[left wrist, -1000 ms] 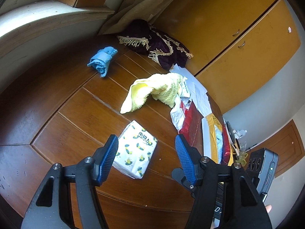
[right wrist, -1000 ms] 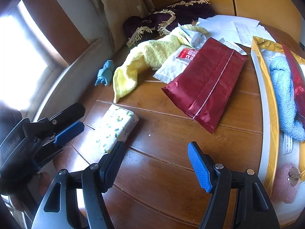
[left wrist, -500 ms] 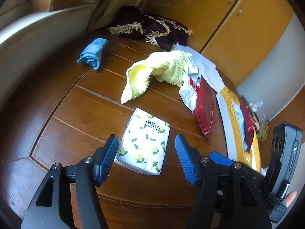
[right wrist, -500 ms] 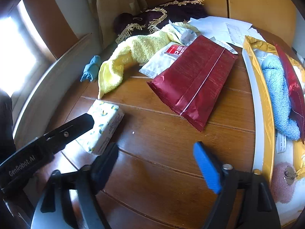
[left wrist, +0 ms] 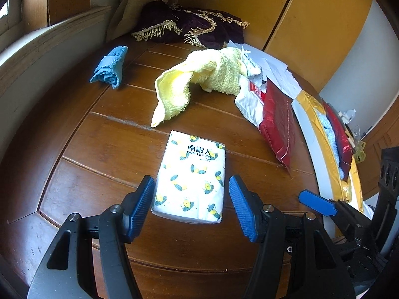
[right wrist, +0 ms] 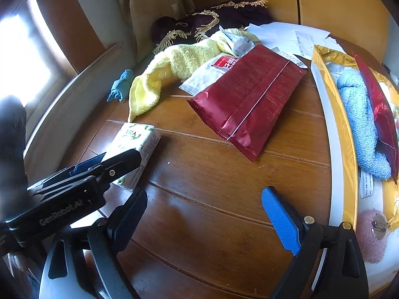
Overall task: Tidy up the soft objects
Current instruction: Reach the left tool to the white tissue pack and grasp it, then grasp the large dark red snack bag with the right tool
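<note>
A: In the left wrist view, what is happening?

B: The left tongs (left wrist: 189,199) are standing wide open, gripping nothing. The tissue pack (left wrist: 192,177) is lying flat on the worktop (left wrist: 99,149) in the lower middle of the frame, and its near end is sitting between the two blue pads, but I cannot tell if they are touching it. The yellow towel (left wrist: 197,79) is lying crumpled in the upper middle, and the rolled blue cloth (left wrist: 109,71) is lying at the upper left, well apart from it.

A: And the right wrist view?

B: The right tongs (right wrist: 207,219) are also open and empty, hanging over bare wood at the bottom of the frame. At the right edge, the gold tray (right wrist: 349,134) is already holding a light blue towel (right wrist: 361,119). The red pouch (right wrist: 247,99) is lying in the middle, partly over a white packet.

A: So how far is the task?

B: I am judging it as early. One soft thing seems to be put away in the tray; the tissue pack, the yellow towel and the blue cloth are waiting on the worktop. The tissue pack is probably the next one.
</note>
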`<action>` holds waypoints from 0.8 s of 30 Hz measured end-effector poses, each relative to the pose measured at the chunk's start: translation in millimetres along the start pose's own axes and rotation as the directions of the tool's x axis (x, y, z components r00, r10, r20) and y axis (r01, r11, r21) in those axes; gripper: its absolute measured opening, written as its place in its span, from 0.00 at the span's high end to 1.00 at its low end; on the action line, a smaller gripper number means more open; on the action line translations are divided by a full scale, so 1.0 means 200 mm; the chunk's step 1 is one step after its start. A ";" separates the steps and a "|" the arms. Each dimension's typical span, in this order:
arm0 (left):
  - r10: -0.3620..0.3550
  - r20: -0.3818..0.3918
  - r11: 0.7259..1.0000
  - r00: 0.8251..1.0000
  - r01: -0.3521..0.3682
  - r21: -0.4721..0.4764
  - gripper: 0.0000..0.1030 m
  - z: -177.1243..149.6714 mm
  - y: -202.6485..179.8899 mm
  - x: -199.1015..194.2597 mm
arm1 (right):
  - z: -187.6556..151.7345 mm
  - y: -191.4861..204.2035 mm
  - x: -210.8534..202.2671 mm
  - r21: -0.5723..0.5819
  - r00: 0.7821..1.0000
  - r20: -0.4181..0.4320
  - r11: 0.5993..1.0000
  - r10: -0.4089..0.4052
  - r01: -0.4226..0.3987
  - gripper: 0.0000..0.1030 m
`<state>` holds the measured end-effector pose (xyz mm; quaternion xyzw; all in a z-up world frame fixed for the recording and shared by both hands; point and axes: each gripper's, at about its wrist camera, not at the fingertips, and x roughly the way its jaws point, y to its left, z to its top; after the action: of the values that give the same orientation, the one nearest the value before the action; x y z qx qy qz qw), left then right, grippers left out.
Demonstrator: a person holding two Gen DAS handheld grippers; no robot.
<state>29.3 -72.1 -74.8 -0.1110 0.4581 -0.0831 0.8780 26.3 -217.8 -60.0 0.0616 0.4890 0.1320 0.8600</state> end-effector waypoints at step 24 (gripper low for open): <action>0.061 0.017 0.998 0.998 -0.061 0.017 0.49 -0.01 -0.01 0.01 | 0.03 -0.14 -0.08 0.130 0.988 0.031 0.980 0.149 -0.152 0.12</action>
<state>28.8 -75.9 -77.6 -0.0898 0.4534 -0.0593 0.8848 29.2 -248.2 -50.3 0.1565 0.4812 0.1636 0.8469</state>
